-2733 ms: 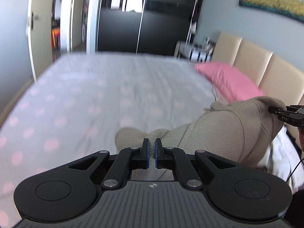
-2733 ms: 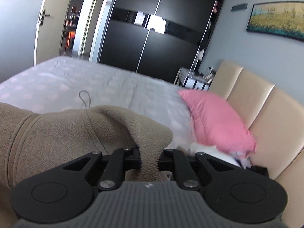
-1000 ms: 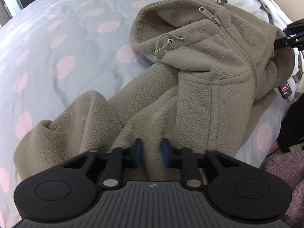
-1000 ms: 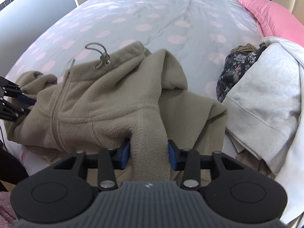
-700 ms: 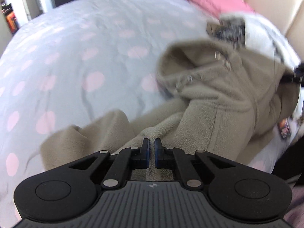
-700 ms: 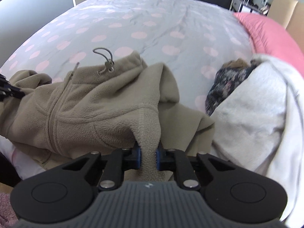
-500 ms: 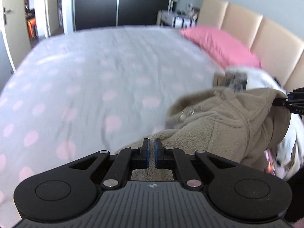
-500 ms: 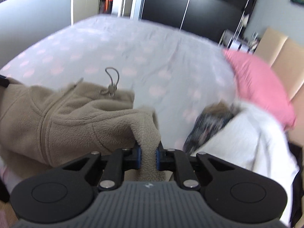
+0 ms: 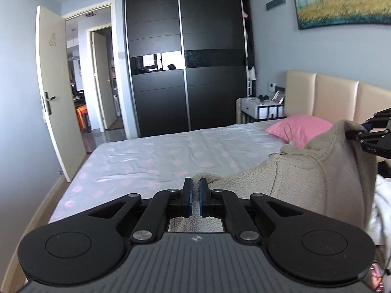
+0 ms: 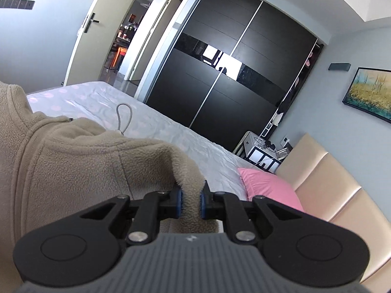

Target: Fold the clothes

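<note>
Bed [image 9: 158, 161] fills mid-room. Wardrobe [image 9: 185, 61] stands beyond its far side, open door [image 9: 56, 92] to the wardrobe's left. Headboard [image 9: 330, 97] at the bed's right end, pillow [image 9: 298, 127] on the bed just before it. Nightstand [image 9: 259, 108] between wardrobe and headboard. Painting [image 9: 342, 2] on the wall above the headboard. Hoodie [image 9: 305, 171] hangs over the bed's near edge between left gripper [image 9: 194, 199] and right gripper [image 10: 190, 201], an edge pinched in each.

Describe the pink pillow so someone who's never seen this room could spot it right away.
Start at the padded beige headboard at the bed's far right end. The pink pillow lies at its foot on the dotted grey sheet. It is the only solid pink thing, unlike the tan fleece hoodie nearby.
</note>
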Demonstrator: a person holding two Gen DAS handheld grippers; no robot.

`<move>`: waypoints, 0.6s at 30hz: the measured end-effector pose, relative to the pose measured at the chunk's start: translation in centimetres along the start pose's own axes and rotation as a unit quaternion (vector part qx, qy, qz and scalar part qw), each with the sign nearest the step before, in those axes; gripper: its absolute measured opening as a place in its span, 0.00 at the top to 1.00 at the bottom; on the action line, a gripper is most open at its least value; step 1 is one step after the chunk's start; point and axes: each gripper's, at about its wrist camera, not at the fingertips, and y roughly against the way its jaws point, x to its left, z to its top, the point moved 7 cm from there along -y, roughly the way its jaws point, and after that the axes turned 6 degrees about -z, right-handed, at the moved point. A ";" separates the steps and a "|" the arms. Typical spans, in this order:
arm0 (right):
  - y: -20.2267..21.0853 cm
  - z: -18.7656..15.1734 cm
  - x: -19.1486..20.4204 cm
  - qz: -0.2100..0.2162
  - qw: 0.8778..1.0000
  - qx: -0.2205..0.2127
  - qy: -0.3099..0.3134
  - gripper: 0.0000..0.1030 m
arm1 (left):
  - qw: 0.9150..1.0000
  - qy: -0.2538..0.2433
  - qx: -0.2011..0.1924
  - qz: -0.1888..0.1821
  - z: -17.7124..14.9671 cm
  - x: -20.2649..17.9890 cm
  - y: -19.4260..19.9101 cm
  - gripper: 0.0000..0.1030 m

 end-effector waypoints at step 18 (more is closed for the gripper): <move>-26.8 -9.6 11.1 0.004 0.992 0.126 0.023 0.49 | 0.991 0.018 0.130 0.025 -11.8 4.6 -25.4 0.74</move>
